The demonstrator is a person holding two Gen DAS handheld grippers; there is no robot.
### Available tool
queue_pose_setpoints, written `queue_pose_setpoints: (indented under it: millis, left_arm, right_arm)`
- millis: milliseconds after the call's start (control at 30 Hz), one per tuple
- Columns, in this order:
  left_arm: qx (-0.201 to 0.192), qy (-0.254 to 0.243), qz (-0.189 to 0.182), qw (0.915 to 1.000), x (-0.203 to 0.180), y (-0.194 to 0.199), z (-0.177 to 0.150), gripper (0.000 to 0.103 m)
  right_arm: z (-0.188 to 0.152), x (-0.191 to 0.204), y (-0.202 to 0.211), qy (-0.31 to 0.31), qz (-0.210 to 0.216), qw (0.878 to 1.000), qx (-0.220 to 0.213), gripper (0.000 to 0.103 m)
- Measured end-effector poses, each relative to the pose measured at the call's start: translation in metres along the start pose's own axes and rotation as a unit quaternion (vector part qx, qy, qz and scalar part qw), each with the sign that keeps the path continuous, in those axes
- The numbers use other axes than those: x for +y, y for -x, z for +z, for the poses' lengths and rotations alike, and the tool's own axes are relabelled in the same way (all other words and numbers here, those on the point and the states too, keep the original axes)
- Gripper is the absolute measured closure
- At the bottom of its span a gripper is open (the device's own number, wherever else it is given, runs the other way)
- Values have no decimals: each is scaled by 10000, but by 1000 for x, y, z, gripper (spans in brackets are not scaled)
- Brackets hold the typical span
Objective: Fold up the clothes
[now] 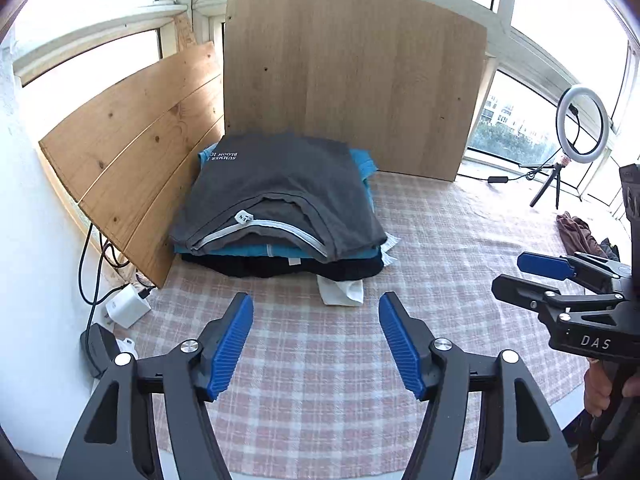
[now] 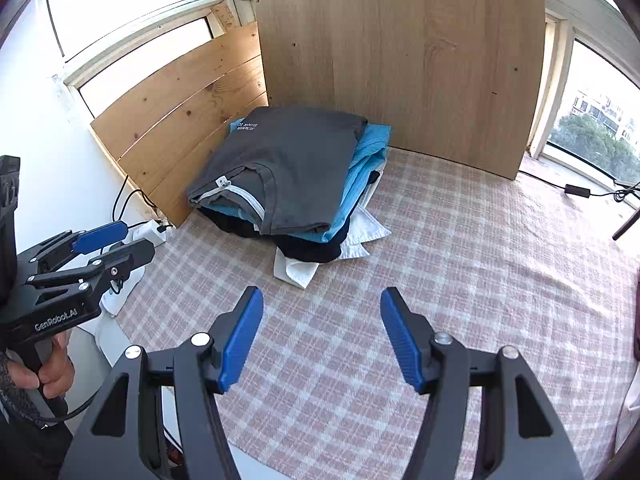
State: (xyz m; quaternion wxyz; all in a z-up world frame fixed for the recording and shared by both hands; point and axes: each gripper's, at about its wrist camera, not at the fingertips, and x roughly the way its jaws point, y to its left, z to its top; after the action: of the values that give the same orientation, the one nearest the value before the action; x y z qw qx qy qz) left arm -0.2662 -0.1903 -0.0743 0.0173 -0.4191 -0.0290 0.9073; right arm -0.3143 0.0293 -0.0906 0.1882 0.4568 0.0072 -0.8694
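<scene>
Lying beyond both grippers' parted fingers [image 1: 232, 344], folded clothes stack [image 1: 280, 204], untouched

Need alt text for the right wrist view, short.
A stack of folded clothes, grey shirt on top, sits on a checked cloth against wooden boards. The right tongs hang open and empty in front; the left tongs show at the left edge.

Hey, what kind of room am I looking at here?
Probably a sunlit home room or enclosed balcony used for filming: a checked cloth holds a stack of folded clothes, windows wrap around, and a ring light stands nearby.
</scene>
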Motion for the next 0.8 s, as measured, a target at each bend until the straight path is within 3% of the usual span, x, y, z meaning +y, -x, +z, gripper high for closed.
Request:
queue_pose_setpoints:
  millis: [100, 267, 433, 533, 700, 800]
  left_arm:
    - [-165, -87, 208, 9996, -26, 30, -18, 29]
    - [-215, 2, 499, 9985, -59, 66, -53, 28]
    - [-175, 151, 795, 9966, -80, 89, -88, 28]
    - [-166, 521, 747, 9957, -80, 105, -104, 28]
    - [-349, 477, 1295, 9898, -97, 136, -122, 27]
    - [-430, 470, 1124, 9916, -108, 153, -127, 27]
  right_arm:
    - [-21, -2, 22, 177, -257, 9995, -66, 42]
    - [-64, -15, 50, 142, -316, 9994, -65, 42]
    - [-108, -19, 87, 368, -770, 9962, -147, 42]
    - [-129, -20, 116, 455, -857, 9948, -308, 42]
    - [-156, -28, 159, 432, -840, 9941, -541, 37]
    - [-168, -34, 175, 450, -983, 9921, -642, 37]
